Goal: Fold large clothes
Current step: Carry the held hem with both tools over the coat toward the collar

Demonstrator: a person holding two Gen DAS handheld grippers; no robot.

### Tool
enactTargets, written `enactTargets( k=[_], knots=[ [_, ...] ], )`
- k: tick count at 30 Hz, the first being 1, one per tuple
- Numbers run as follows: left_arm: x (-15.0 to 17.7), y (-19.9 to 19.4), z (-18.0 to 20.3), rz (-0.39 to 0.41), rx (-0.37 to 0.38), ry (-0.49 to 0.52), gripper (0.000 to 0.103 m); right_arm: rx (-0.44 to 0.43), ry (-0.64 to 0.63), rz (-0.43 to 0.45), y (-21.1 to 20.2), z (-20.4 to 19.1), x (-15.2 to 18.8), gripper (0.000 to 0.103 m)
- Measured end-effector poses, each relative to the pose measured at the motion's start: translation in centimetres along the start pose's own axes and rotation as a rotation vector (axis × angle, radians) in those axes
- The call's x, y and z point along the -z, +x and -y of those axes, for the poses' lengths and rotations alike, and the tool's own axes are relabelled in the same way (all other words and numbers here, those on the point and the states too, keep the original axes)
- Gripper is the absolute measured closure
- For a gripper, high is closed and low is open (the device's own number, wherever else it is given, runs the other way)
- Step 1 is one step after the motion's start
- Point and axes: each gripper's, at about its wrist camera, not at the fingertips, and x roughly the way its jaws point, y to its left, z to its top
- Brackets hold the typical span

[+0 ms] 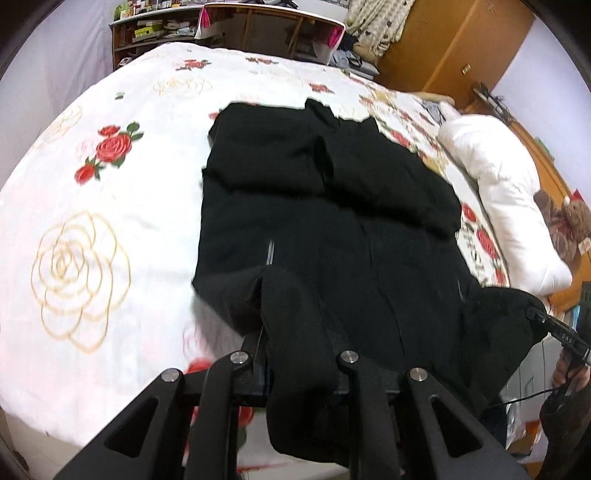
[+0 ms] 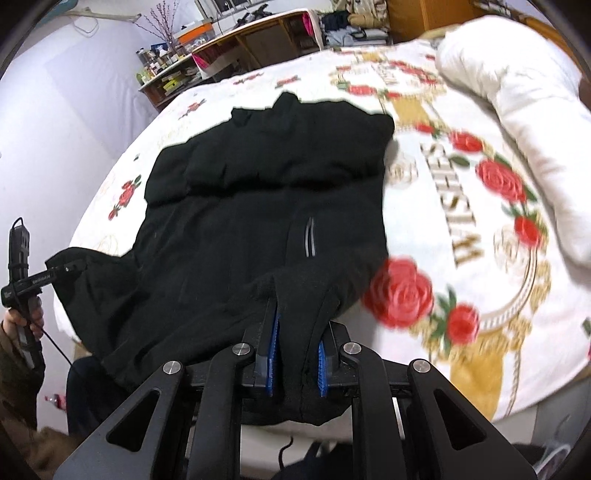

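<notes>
A large black jacket [image 1: 325,206] lies spread on a white bedspread with red roses [image 1: 103,206], its sleeves folded in over the chest. My left gripper [image 1: 299,332] is shut on the jacket's near hem at its left corner, and cloth drapes over the fingers. In the right wrist view the jacket [image 2: 258,192] shows again, and my right gripper [image 2: 297,325] is shut on the near hem at its right corner, with cloth bunched between the blue pads [image 2: 273,339]. Both hold the hem lifted off the bed's near edge. Each gripper shows at the other view's edge [image 1: 554,328] [image 2: 29,284].
A white rolled duvet [image 1: 506,184] lies along the bed's right side, with a teddy bear [image 1: 569,221] beside it. Wooden shelves [image 1: 155,33] and a desk [image 1: 273,29] stand beyond the far edge. A wooden wardrobe [image 1: 450,40] is at the back right.
</notes>
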Motion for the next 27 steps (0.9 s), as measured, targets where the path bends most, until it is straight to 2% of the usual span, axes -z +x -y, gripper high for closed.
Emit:
enactTargets(
  k=[6, 10, 19, 27],
  knots=[
    [-5.2, 0.7, 0.8, 0.044, -0.028, -0.010, 0.086, 0.029, -0.024, 0.049, 0.7, -1.4, -5.9, 0.086],
    [-8.5, 1.5, 0.7, 0.070, -0.074, 0.003, 0.086, 0.045, -0.012, 0.053, 1.5, -0.9, -9.6, 0.086],
    [-16.8, 4.1, -0.2, 0.097, -0.101, -0.047, 0.086, 0.100, 0.001, 0.066, 4.4, -0.3, -18.1, 0.086],
    [-21.6, 7.5, -0.8, 0.099, -0.114, -0.070, 0.086, 0.124, 0.003, 0.052, 7.9, 0.3, -23.4, 0.087]
  ],
)
